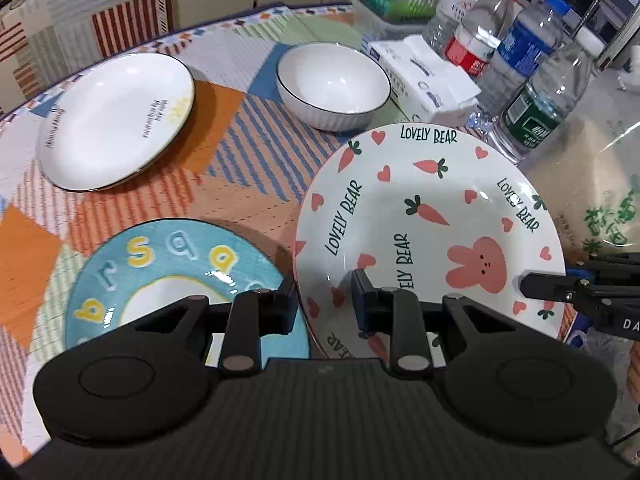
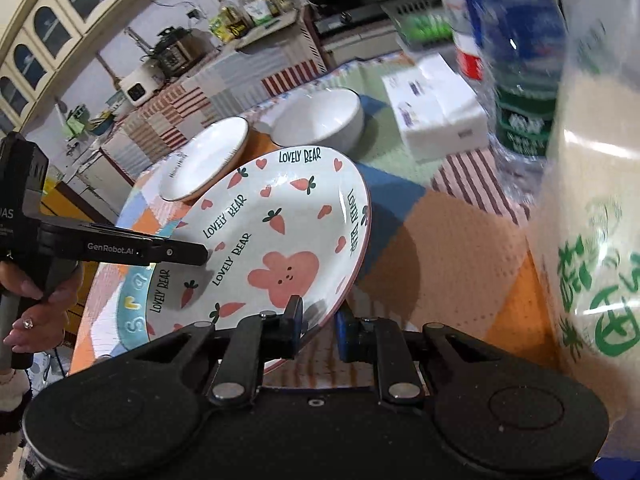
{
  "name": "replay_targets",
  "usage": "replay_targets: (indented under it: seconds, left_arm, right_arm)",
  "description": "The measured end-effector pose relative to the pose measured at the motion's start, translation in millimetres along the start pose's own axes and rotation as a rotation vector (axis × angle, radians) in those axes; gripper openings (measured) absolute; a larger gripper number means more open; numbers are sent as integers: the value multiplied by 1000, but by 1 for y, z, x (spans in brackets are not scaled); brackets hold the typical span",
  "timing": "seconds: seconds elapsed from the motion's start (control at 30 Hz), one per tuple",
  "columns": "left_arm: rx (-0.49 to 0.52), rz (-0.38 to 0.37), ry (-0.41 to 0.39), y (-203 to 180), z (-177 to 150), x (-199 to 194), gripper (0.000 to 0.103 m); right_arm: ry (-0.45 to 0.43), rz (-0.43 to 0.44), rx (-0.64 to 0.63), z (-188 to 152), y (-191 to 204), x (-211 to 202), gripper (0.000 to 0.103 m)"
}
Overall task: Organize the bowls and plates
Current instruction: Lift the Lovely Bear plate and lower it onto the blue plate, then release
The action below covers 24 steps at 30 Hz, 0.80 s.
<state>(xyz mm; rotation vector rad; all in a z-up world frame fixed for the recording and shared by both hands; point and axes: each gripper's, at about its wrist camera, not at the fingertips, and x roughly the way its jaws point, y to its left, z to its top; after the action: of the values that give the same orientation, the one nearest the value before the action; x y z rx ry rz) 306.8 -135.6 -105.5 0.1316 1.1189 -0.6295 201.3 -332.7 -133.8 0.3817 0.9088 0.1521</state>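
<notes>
A: Left wrist view: white ceramic plate printed with pink rabbits, carrots and "LOVELY BEAR" (image 1: 430, 216) held tilted, overlapping the blue round plate with raised yellow letters (image 1: 168, 280) at 9 o'clock. Left gripper (image 1: 324, 304) has one finger outside the near-left rim, the other over the plate's well; jaws part-open and straddling the rim. Whether they press it, cannot tell.

B: Right wrist view: right gripper (image 2: 318, 330) likewise astride the near rim, one finger above, one below. Contact unclear. Step in hand, as I judge it: carrying the rabbit plate across to stack on the blue one.

A: Next move calls for levelling it and centring over the blue plate before letting go; ceramic on ceramic will slide.

B: Left to do: plain white dark-rimmed plate (image 1: 116, 120) at 10 o'clock, white ribbed bowl (image 1: 332, 84) at 12.

A: Worktop under a patchwork patterned cloth (image 1: 224, 168). Clear water bottles (image 1: 532, 80) and tissue pack (image 1: 424, 76) at 1 o'clock. Kitchen room, cabinets and cooker behind.
</notes>
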Motion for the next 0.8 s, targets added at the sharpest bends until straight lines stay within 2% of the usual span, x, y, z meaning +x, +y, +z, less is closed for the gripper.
replay_targets:
  seconds: [0.4,0.8]
  left_arm:
    - [-53,52,-51,39,-28,-68,26]
    - [-155,155,-60,88,-61,-101,26]
  right_arm:
    - [29,79,-87,14,55,-9,21]
    - [90,182,-162,18,107,25,21]
